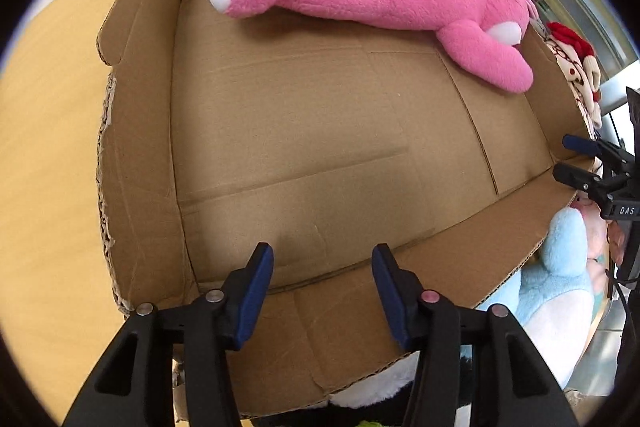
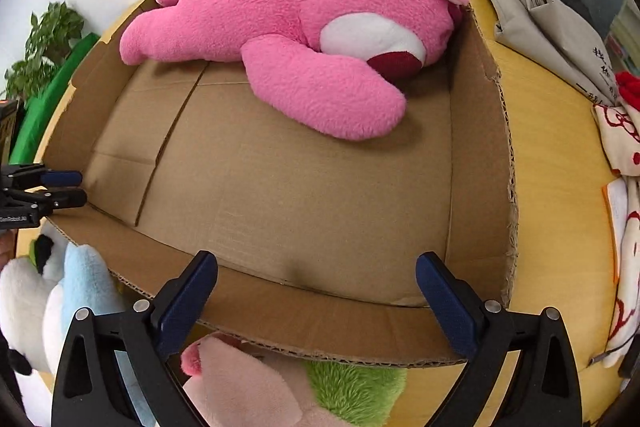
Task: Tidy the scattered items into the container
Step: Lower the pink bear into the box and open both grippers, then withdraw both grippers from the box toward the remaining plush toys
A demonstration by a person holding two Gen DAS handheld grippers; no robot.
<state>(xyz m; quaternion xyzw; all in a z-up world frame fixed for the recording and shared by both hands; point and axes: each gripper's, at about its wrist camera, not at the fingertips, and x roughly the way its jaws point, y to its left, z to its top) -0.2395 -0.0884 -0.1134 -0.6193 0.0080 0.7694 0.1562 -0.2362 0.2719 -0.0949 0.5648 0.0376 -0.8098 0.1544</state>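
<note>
- Right tongs (image 2: 316,291), jaws wide apart and empty, hover over the cardboard box's (image 2: 480,155) near wall; a pale pink plush (image 2: 248,383) lies just below them, outside the box.
- Left tongs (image 1: 322,283) gape empty too; the light blue plush (image 1: 560,267) lies to their right.
- Pink bear (image 2: 304,39) already lies along the far wall; the right hand looks nearer the next toy.

Matt corrugated cardboard box (image 2: 480,155), fleecy cloth pink bear (image 2: 296,27), smooth, seemingly wooden tabletop (image 2: 560,187).
</note>
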